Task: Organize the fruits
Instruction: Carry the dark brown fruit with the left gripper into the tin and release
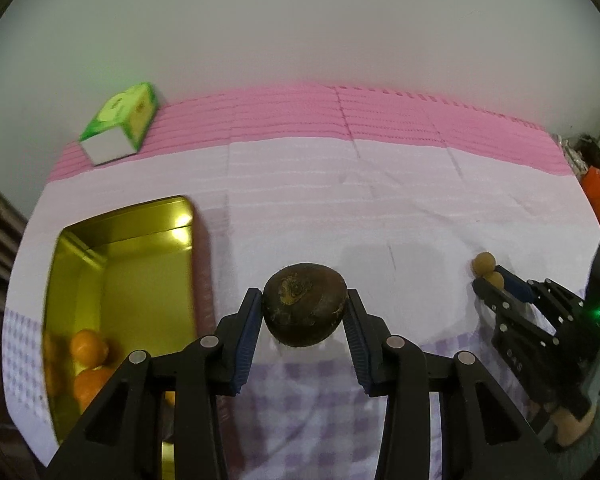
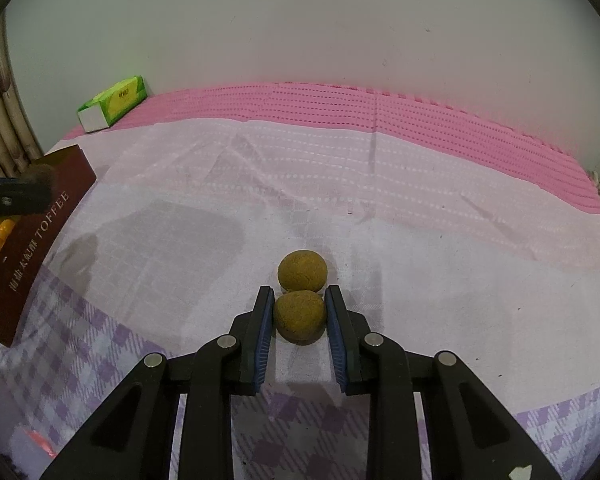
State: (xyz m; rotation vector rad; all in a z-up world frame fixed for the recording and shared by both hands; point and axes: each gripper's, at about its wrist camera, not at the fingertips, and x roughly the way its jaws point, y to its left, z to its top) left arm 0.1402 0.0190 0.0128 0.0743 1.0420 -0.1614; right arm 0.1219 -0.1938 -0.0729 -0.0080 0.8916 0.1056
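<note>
Left wrist view: the left tongs (image 1: 303, 312) grip a dark round fruit (image 1: 304, 304) above the surface; carry it level over the gold tin (image 1: 188, 248). The right tongs (image 2: 299, 312) clamp 1 brown fruit (image 2: 299, 314).

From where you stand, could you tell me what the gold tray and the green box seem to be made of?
The gold tray looks like thin metal, probably tin: glossy gold walls with bright glints and mirror-like reflections of the oranges inside. The green box looks like printed cardboard: flat matte faces, sharp folded edges and a plain white end panel.
</note>
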